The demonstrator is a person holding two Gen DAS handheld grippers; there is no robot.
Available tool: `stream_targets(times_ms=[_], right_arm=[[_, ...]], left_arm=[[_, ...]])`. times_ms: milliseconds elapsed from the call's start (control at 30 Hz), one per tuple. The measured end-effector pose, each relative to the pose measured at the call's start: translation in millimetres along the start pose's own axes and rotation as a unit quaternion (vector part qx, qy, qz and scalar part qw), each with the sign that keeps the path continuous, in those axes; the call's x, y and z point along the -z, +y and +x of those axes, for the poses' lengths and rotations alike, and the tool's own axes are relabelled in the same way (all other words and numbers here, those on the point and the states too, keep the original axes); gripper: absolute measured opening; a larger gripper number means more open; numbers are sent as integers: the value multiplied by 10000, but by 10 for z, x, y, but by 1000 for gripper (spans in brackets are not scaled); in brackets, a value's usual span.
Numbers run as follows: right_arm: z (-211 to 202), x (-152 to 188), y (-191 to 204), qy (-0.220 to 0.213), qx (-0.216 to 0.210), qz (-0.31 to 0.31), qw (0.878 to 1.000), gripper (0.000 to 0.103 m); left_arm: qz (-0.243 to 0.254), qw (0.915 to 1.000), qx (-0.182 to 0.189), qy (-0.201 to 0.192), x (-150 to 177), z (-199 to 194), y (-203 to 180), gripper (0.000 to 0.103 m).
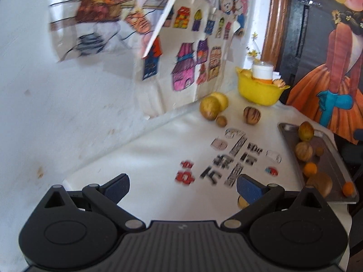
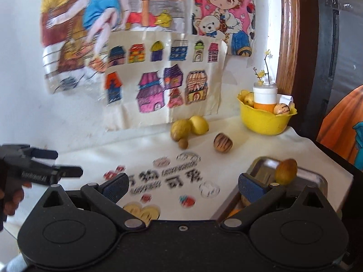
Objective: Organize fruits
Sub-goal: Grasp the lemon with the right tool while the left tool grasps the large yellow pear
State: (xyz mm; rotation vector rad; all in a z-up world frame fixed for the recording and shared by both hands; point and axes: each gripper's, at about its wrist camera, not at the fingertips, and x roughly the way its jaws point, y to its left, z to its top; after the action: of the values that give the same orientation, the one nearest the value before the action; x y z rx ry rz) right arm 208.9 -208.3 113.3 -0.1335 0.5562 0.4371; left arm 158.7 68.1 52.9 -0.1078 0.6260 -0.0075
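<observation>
Left wrist view: the left gripper [image 1: 182, 187] is wide apart and holds nothing. At 3 o'clock the tray [image 1: 340, 172] carries several fruits. At 1 o'clock the striped fruit [image 1: 251, 114] lies on the white tablecloth [image 1: 158, 158], near the yellow bowl [image 1: 258, 93].

Right wrist view: the right gripper [image 2: 182, 187] is also wide apart and empty. A yellow-brown fruit [image 2: 286, 171] lies in the tray [image 2: 313, 176] at 3 o'clock.

A tray [image 1: 338, 158] is sitting at the table's [image 1: 158, 158] right edge with several fruits lying in it. A bowl [image 2: 264, 122] is standing in the far right corner, holding a cup [image 2: 265, 97] and fruit. Left of the bowl, near the wall, four fruits are lying on the cloth: a striped fruit [image 2: 223, 145] alone, three clustered touching.
</observation>
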Motion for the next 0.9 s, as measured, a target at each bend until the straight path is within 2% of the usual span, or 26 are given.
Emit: stream_targets(times_ms=[200,367,467,633,900], right_arm=[[709,-371,-356,197,23,159,9997,102],[1247,-613,-682,467,56,625,9969,102],[1541,-725,-858,647,95,872,9940,102],[1953,-846,-1144,909,27,1533,9840,102],[2654,-1052,-1322,1107,-289,2151,9699,102]], left_arm=[[345,9968,538,-477,-337,322,-92,103],[908,9919,659,-595,-534,685,-223,103],[1069,9899,710,-601,-588,941,-248,103],[995,9890,887,-648,-637,1353,-286,103],[626,9934,717,-640,-689,1873,-290,103]])
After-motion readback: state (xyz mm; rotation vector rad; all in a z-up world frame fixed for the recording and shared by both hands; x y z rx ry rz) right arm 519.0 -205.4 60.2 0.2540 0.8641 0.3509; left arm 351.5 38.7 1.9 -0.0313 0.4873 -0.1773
